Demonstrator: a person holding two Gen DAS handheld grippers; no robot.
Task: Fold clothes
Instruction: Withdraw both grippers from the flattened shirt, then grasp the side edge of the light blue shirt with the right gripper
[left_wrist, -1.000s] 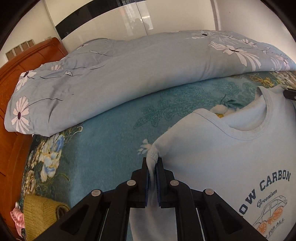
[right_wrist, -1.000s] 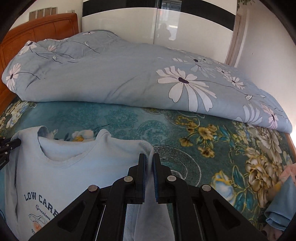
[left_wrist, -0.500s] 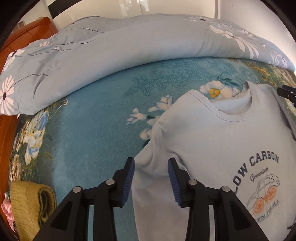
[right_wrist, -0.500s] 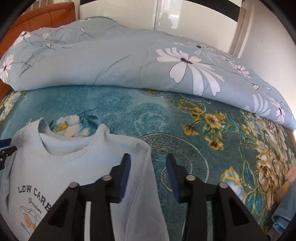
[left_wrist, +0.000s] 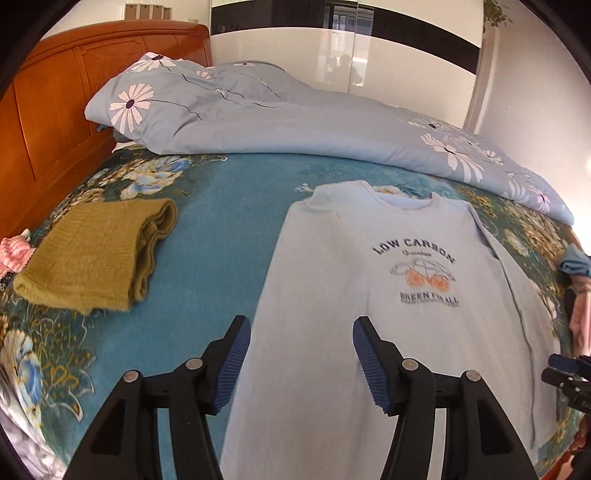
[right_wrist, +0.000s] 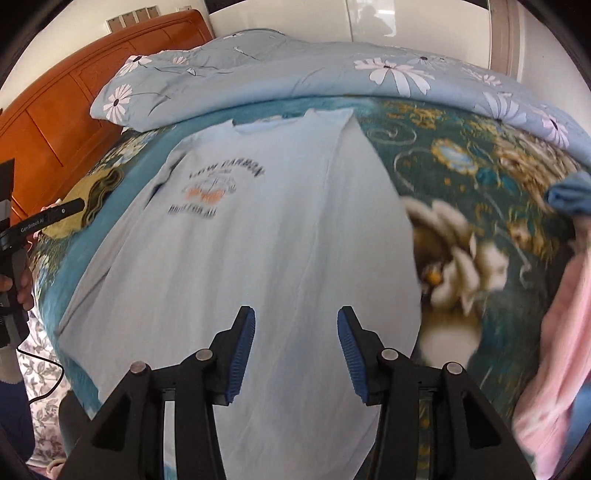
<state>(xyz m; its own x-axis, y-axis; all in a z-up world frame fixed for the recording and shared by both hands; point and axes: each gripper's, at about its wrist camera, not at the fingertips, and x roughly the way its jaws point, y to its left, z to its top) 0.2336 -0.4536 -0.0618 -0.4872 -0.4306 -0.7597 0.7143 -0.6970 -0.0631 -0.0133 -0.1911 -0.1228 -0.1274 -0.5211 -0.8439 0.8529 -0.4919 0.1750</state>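
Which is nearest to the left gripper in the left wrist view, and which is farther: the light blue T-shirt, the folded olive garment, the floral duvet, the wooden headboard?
1. Light blue T-shirt, between the left gripper's open fingers.
2. Folded olive garment, to the left.
3. Floral duvet, across the bed's far side.
4. Wooden headboard, far left, behind the duvet's end.

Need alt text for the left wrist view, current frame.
A pale blue long-sleeved T-shirt printed "LOW CARBON" lies flat, front up, on a teal floral bedspread, with the open left tool hovering over its lower part. A folded olive-green knit garment lies to the left; a blue daisy-print duvet is bunched behind.
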